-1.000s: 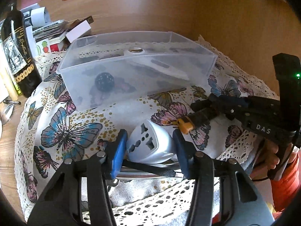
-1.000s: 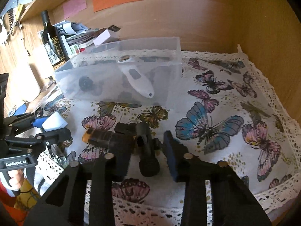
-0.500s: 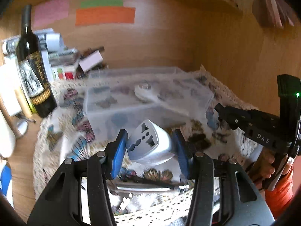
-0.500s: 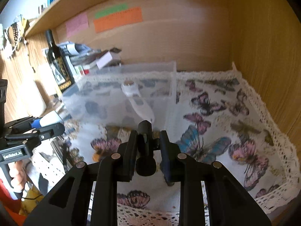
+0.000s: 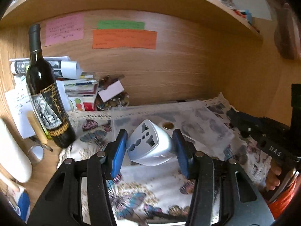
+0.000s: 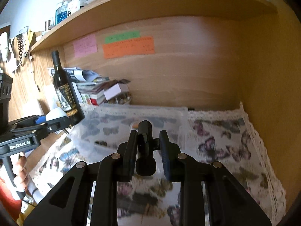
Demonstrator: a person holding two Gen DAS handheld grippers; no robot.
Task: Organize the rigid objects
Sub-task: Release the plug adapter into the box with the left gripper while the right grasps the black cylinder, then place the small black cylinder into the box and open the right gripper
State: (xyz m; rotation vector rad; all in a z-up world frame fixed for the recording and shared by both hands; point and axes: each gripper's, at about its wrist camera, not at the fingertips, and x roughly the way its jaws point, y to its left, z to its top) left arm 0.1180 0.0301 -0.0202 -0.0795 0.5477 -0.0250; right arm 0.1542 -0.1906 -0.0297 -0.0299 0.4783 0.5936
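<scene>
Both claws loaded, bin ahead

While we look along the left claw [image 5: 149, 151], we see its blue pads clenched on the flanks of a white travel adapter [image 5: 150, 145], socket face tilted up and toward the back wall. Gripping the two flat sides leaves the plug body free underneath, which we judge makes it easy to lower into something. The adapter is held in the air, just in front of a clear plastic bin [image 5: 169, 116] that sits on the butterfly cloth [image 5: 150, 188] covering the table. Something small and round with a gold rim shows through the bin, but blur keeps us from naming it. A wine bottle [image 5: 47, 98] stands upright to the left, beside a stack of papers, well apart from the adapter. At the right edge the other claw's body reaches in, held by a hand.

From the right wrist view, the right claw [image 6: 147, 146] is closed on a black clamp-like fitting [image 6: 144, 145] with a round knob at its near end; we cannot tell exactly what it is. It is pinched across its narrow body, so it stands upright between the pads. It too hangs above the cloth, on the near side of the bin [image 6: 131, 124]. We judge both pieces are bound for that bin, with neither released yet
</scene>
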